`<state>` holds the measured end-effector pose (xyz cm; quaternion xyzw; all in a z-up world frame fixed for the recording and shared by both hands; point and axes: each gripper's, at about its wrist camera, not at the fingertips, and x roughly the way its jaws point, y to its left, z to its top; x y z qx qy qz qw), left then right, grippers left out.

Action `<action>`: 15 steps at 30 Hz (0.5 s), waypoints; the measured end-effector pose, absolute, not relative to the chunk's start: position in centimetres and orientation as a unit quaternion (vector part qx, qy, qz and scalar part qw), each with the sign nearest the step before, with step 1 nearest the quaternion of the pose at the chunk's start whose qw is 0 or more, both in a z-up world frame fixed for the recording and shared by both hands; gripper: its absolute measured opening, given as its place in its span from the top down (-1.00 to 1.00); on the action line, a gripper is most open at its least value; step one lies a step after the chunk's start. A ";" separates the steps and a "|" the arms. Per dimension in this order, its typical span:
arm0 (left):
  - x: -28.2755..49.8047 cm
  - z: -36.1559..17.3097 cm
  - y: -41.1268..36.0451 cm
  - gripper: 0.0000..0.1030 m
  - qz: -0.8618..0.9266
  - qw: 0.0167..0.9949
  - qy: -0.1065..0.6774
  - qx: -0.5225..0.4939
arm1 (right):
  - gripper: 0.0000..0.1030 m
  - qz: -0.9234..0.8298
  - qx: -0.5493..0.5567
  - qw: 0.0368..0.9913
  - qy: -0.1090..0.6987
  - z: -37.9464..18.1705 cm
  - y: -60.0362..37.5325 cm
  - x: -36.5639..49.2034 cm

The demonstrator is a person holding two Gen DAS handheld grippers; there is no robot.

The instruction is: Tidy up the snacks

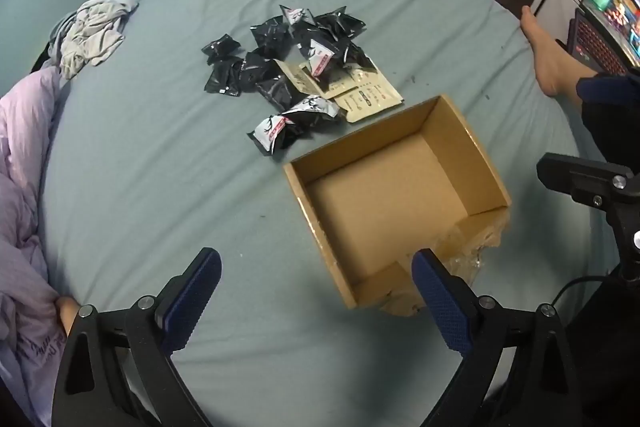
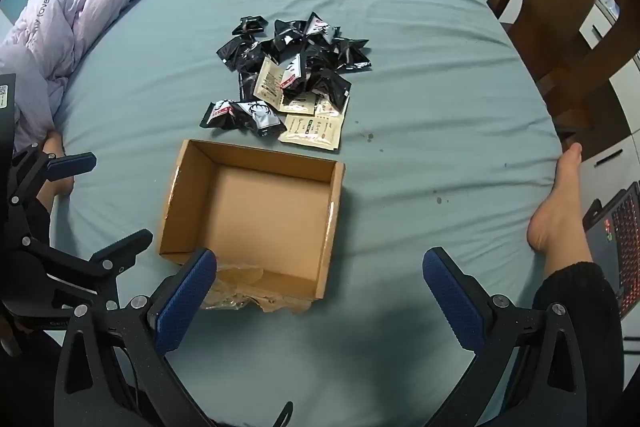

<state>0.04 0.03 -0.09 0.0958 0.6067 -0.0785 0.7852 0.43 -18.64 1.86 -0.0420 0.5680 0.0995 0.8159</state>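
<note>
Cardboard box [image 2: 256,215] sits empty near the middle of the bed [image 2: 420,87], and the snack packets [image 2: 292,75] lie in a loose heap just beyond its far wall, toward the bed's far edge. Nothing is packed yet, so this looks like the very start. Left gripper [image 1: 316,281] and right gripper [image 2: 320,279] both hover at the box's near side, jaws spread wide and holding nothing. Next, one must reach over the box for a packet. Packet print is too small to read; the purple quilt [image 2: 60,27] shows partial lettering, possibly "love".
</note>
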 end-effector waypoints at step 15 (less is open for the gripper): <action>0.0 -0.7 0.8 -0.90 -0.073 0.779 0.616 0.087 | -1.00 0.094 -0.038 0.808 0.580 0.5 -18.7 1.2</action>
